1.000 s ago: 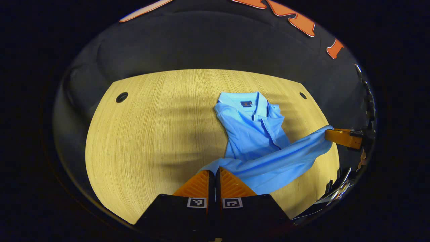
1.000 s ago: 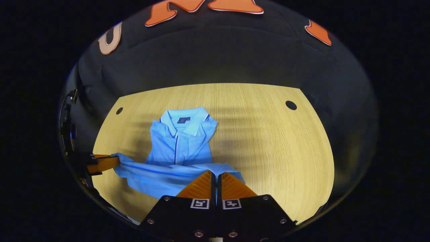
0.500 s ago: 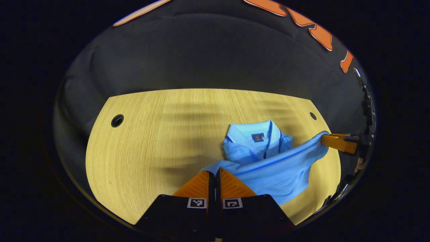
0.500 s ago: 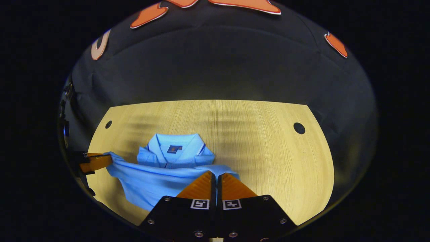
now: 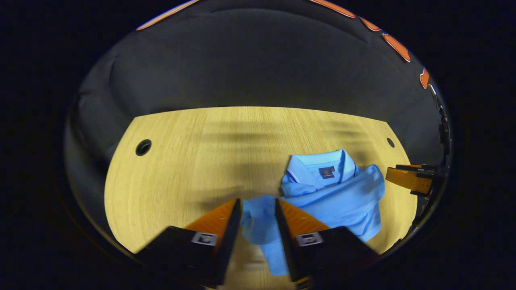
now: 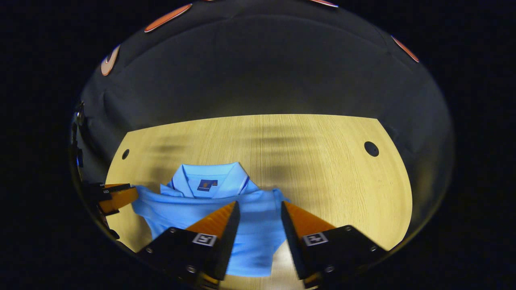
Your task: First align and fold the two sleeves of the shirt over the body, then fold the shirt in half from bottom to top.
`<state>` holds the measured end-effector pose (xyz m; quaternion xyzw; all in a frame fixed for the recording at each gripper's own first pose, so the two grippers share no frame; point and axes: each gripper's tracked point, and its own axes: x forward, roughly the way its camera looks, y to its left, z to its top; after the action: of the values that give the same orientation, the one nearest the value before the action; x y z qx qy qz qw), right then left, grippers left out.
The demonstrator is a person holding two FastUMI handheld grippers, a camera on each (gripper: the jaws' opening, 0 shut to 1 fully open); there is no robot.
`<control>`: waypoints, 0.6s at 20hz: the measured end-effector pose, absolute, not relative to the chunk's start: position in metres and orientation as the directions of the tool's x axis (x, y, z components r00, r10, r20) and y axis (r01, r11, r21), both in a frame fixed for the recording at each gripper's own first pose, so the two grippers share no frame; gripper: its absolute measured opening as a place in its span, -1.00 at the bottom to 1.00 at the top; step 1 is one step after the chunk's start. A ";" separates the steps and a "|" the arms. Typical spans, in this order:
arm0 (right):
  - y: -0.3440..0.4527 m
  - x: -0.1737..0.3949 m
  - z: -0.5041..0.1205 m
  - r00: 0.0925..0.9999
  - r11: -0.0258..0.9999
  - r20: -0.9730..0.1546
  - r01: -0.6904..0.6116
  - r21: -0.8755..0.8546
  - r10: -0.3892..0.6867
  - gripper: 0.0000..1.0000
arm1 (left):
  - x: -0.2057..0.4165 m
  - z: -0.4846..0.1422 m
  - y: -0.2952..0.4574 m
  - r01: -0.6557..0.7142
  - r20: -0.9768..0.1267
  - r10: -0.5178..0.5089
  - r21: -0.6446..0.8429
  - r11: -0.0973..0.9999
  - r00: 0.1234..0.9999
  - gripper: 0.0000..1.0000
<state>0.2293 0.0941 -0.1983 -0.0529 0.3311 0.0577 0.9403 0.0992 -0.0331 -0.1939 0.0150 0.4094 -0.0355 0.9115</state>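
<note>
Shirt (image 6: 242, 225): soft matt cloth, creased. Table (image 6: 322, 161): pale wood grain, smooth, faint sheen.

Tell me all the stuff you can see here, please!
polo shirt: one, light blue, folded bottom to top near the table's front edge, collar showing at the far end.
shirt label: one, dark blue, inside the collar.
table: one, light wood, under the shirt.
cable holes: two, dark, near the table's far corners.
left claw: one, open, shirt fabric lying between its fingers.
right claw: one, open, above the folded shirt.
</note>
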 end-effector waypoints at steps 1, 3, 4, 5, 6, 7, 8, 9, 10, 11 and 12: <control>0.094 0.227 -0.196 0.775 0.988 -0.627 -0.144 -0.061 0.074 0.52 | 0.098 -0.188 -0.033 0.068 -0.735 -0.048 -0.003 0.998 0.677 0.54; 0.093 0.217 -0.188 0.782 0.986 -0.619 -0.147 -0.071 0.072 0.95 | 0.094 -0.175 -0.034 0.062 -0.715 -0.042 0.002 0.998 0.698 1.00; 0.094 0.212 -0.184 0.789 0.986 -0.610 -0.151 -0.071 0.077 0.95 | 0.093 -0.166 -0.035 0.062 -0.699 -0.042 0.003 0.998 0.714 1.00; 0.094 0.206 -0.178 0.797 0.986 -0.598 -0.151 -0.070 0.080 0.95 | 0.091 -0.155 -0.038 0.064 -0.681 -0.045 0.003 0.998 0.731 0.96; 0.094 0.199 -0.172 0.807 0.986 -0.584 -0.153 -0.069 0.085 0.95 | 0.089 -0.144 -0.040 0.068 -0.658 -0.047 0.007 0.998 0.751 0.97; 0.094 0.193 -0.165 0.819 0.986 -0.567 -0.155 -0.068 0.089 0.94 | 0.086 -0.129 -0.041 0.072 -0.622 -0.048 0.014 0.997 0.782 0.99; 0.093 0.186 -0.158 0.830 0.985 -0.550 -0.155 -0.071 0.091 0.94 | 0.083 -0.114 -0.041 0.073 -0.582 -0.049 0.019 0.997 0.812 0.98; 0.091 0.177 -0.151 0.842 0.985 -0.532 -0.155 -0.070 0.094 0.95 | 0.078 -0.101 -0.042 0.072 -0.546 -0.053 0.014 0.997 0.836 0.98; 0.092 0.168 -0.145 0.852 0.985 -0.513 -0.160 -0.065 0.105 0.95 | 0.071 -0.089 -0.046 0.075 -0.519 -0.065 -0.001 0.997 0.853 0.98; 0.092 0.162 -0.141 0.864 0.985 -0.492 -0.160 -0.058 0.111 0.95 | 0.063 -0.075 -0.050 0.087 -0.492 -0.087 -0.024 0.996 0.866 1.00; 0.092 0.153 -0.137 0.874 0.985 -0.470 -0.165 -0.052 0.122 0.94 | 0.056 -0.065 -0.055 0.095 -0.465 -0.104 -0.041 0.995 0.879 1.00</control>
<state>0.1531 0.0917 -0.1367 -0.0451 0.2395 0.0741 0.9670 0.0555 -0.0550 -0.0646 -0.0086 0.2401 -0.0513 0.9694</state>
